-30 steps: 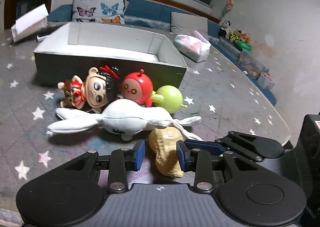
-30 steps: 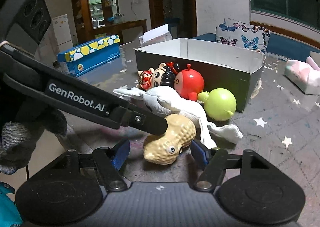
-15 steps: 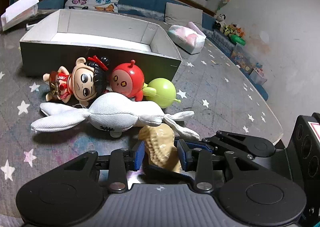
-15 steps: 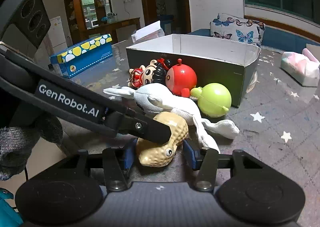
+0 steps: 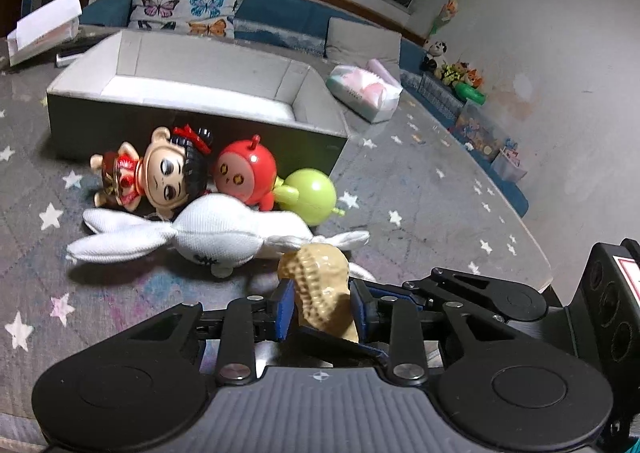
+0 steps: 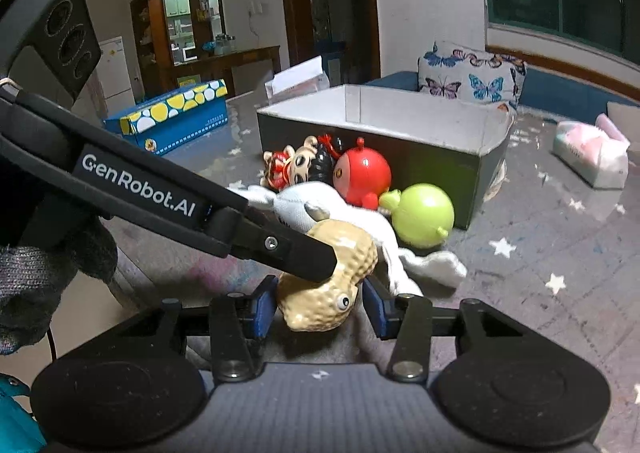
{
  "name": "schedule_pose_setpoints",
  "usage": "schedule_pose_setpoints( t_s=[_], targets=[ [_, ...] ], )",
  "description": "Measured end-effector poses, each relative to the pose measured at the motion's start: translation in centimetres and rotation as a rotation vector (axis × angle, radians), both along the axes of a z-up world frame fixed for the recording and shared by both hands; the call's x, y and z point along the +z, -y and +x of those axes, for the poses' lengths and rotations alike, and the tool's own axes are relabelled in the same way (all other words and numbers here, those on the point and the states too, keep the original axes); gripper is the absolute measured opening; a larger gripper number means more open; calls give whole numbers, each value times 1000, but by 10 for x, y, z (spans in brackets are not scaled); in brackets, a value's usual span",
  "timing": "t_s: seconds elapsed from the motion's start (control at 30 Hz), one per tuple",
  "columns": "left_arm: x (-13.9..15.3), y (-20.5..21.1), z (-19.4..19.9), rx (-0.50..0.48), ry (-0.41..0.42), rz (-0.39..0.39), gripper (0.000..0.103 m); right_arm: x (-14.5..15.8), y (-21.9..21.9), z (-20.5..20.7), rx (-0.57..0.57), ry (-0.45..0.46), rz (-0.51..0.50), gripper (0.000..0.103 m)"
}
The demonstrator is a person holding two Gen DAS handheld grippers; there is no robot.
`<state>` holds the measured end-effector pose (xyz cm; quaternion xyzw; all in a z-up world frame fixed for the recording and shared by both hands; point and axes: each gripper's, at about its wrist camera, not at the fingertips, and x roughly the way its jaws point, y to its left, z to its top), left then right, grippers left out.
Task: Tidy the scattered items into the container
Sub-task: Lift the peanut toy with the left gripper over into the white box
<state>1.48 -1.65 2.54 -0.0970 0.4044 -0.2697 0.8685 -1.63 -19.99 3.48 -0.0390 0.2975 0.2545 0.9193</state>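
The peanut toy [image 5: 320, 281] lies on the open side of the box [image 5: 120, 125], outside it. The white plush [image 5: 216, 233] and the other toys lie between it and the box's dark near wall. Both of your tools are on this one toy.

The left gripper [image 5: 320, 307] has the peanut between its blue pads and its jaws are closing. The pads sit right at the shell, but I cannot tell whether they are pressing on it. From that side the peanut's long axis runs almost straight along the fingers, towards the box, so the pads meet its flanks.

The right gripper [image 6: 318, 305] is closing too, around the end with the eye, which points away from the box. A sliver of gap shows at its right pad, so it is not gripping. Seen from there the peanut [image 6: 332, 277] lies slantwise, its far lobe angled up towards the box. One finger [image 6: 280, 247] of the left tool crosses over its waist.

Neither hand is nearer, since both straddle the toy. I judge you should let one gripper take it and carry it over the near wall. With two grips at crossed angles, the toy could twist.
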Motion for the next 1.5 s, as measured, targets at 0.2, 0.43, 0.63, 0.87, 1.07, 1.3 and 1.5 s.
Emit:
schedule_pose_setpoints(
  t_s=[0.2, 0.43, 0.63, 0.87, 1.07, 1.3, 1.5],
  targets=[
    [23, -2, 11, 15, 56, -24, 33, 22, 0, 12, 12, 66, -9, 46],
    [48, 3, 47, 29, 105, -30, 33, 46, 1, 48, 2, 125, -12, 46],
    [54, 7, 87, 34, 106, -35, 33, 59, 2, 90, -16, 130, -17, 46],
    [50, 10, 131, 33, 75, -34, 33, 60, 2, 140, -37, 98, -20, 46],
    [45, 12, 161, 26, 46, -27, 33, 54, 3, 172, -48, 66, -27, 46],
    [32, 14, 195, 22, -2, -23, 33, 39, 3, 204, -57, 15, -48, 46],
    [20, 14, 223, 16, -45, -41, 32, 30, 0, 232, -69, -28, -79, 46]
  ],
)
